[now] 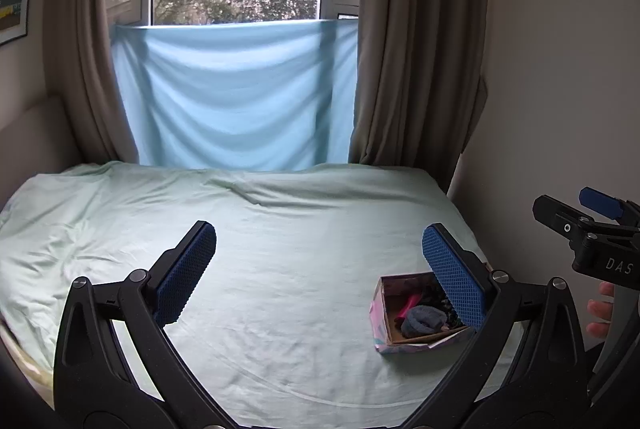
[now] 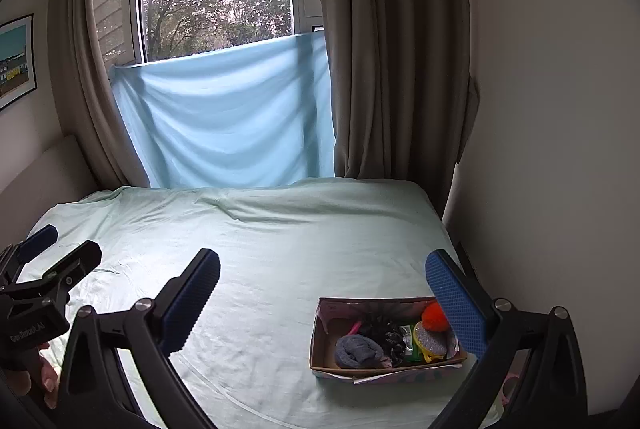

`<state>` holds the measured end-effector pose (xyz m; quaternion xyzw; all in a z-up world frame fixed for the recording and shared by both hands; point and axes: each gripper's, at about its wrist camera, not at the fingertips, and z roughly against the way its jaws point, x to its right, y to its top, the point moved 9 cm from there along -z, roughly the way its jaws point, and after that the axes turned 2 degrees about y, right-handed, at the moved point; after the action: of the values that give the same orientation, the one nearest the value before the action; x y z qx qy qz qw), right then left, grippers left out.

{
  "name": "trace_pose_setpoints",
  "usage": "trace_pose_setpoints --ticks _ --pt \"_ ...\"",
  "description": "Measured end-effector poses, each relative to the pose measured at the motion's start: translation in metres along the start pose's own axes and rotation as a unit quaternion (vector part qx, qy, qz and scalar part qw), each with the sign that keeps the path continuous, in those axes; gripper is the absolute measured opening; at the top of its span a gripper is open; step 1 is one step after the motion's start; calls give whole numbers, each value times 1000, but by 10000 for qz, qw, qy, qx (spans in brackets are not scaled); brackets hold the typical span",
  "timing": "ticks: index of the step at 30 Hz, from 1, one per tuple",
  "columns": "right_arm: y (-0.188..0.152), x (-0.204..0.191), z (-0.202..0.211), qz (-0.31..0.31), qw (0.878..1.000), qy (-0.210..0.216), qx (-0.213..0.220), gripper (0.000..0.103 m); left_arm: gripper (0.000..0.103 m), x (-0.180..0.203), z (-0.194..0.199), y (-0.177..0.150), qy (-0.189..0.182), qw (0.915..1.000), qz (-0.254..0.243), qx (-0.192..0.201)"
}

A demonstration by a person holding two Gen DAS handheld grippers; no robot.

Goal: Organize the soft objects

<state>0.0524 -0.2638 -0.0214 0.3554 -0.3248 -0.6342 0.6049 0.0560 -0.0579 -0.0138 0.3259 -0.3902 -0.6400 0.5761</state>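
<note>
A small patterned cardboard box (image 2: 320, 341) sits on the pale green bed sheet (image 2: 280, 249) near its right edge. In it lie a rolled blue-grey sock (image 2: 358, 349), a dark scrunchie (image 2: 386, 335), an orange pompom (image 2: 436, 316), a grey-and-yellow scrubber (image 2: 431, 343) and a pink item (image 2: 354, 328). The box also shows in the left wrist view (image 1: 378, 313), with the sock (image 1: 423, 321). My right gripper (image 2: 322, 283) is open and empty, above and before the box. My left gripper (image 1: 319, 257) is open and empty, left of the box.
A light blue cloth (image 1: 236, 93) hangs over the lower window behind the bed. Brown curtains (image 1: 416, 49) flank it. A white wall (image 2: 552, 109) runs along the bed's right side. A headboard (image 2: 44, 181) stands at the left.
</note>
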Motion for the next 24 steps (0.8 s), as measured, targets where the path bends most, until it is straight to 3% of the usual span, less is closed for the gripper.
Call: trace_pose_setpoints --ticks 24 --pt "7 -5 1 65 9999 -44 147 102 103 4 4 2 118 9998 -26 147"
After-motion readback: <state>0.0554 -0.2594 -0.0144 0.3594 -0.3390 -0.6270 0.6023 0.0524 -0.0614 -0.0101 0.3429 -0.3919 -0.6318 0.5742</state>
